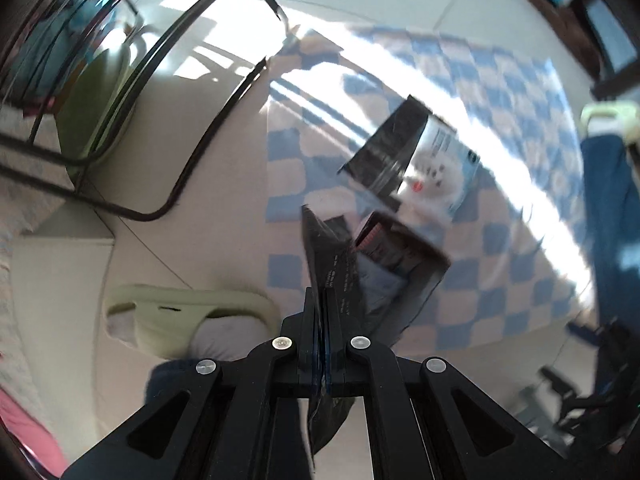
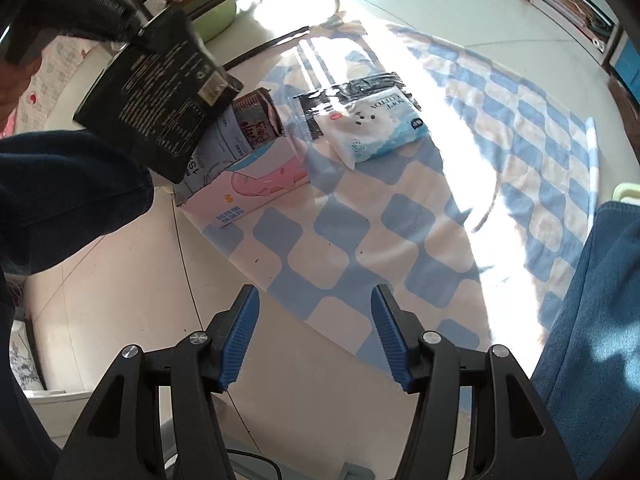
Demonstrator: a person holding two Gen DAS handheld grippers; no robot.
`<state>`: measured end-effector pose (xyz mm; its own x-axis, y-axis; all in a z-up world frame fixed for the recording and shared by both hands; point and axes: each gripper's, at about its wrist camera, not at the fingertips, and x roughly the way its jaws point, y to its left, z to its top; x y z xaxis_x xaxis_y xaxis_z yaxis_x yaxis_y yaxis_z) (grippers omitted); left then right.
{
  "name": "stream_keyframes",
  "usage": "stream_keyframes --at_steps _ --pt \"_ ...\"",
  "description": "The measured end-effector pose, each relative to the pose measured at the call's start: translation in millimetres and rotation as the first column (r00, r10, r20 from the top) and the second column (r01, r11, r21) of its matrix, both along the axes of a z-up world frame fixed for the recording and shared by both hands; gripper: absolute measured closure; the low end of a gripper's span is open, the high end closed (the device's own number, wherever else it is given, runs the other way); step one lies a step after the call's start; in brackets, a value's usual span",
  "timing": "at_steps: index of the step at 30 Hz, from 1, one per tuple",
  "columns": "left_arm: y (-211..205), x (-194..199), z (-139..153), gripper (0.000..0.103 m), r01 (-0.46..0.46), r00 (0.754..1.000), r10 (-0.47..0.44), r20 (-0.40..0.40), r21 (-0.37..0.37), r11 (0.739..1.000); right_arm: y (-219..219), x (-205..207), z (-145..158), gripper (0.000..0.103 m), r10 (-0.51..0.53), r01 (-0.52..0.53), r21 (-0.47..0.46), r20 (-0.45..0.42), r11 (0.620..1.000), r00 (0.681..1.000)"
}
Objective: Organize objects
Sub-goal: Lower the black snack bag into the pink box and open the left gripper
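In the left wrist view, my left gripper (image 1: 322, 300) is shut on the edge of a flat black packet (image 1: 332, 256), which hangs over the open top of a box (image 1: 400, 236) with other packs inside. From the right wrist view the same black packet (image 2: 156, 108) hangs above the pink cartoon box (image 2: 248, 188), with the left gripper (image 2: 120, 16) above it at the top left. A white and blue tissue pack (image 2: 376, 124) lies on the checked rug (image 2: 360, 240) beside a black-and-clear wrapper (image 2: 344, 92). My right gripper (image 2: 314, 308) hovers open over the rug's near edge with nothing between its blue pads (image 2: 244, 332).
Black metal chair legs (image 1: 192, 152) stand on the tiled floor left of the rug. A pale green slipper (image 1: 180, 308) is near the box. A blue-clad leg (image 2: 592, 320) fills the right side. Shelves (image 2: 568, 0) line the far wall.
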<state>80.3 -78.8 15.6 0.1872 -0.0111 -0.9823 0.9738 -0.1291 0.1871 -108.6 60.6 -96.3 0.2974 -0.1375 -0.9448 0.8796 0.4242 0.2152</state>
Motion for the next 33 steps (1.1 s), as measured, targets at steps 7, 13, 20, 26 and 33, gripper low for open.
stream_keyframes --at_steps 7,13,20,26,33 --pt "15 -30 -11 0.103 0.053 0.964 -0.014 -0.265 0.141 0.989 -14 -27 -13 0.042 -0.155 0.153 0.1 0.014 0.983 0.988" --pt "30 -59 -29 0.103 0.284 0.92 -0.206 -0.333 0.205 0.937 -18 -41 -25 0.041 -0.227 0.222 0.166 0.011 0.961 0.974" --pt "0 -21 -52 0.103 0.237 0.96 -0.201 -0.193 0.181 0.955 -20 -46 -37 0.034 -0.254 0.241 0.231 0.03 0.943 0.967" --pt "-22 20 -99 0.097 0.007 0.996 0.013 -0.089 0.221 0.975 -22 -41 -44 0.032 -0.241 0.228 0.261 0.019 0.938 0.97" --pt "-18 3 -107 0.088 0.022 0.979 0.036 -0.2 0.284 0.959 -27 -46 -55 0.03 -0.279 0.255 0.319 0.031 0.913 0.96"
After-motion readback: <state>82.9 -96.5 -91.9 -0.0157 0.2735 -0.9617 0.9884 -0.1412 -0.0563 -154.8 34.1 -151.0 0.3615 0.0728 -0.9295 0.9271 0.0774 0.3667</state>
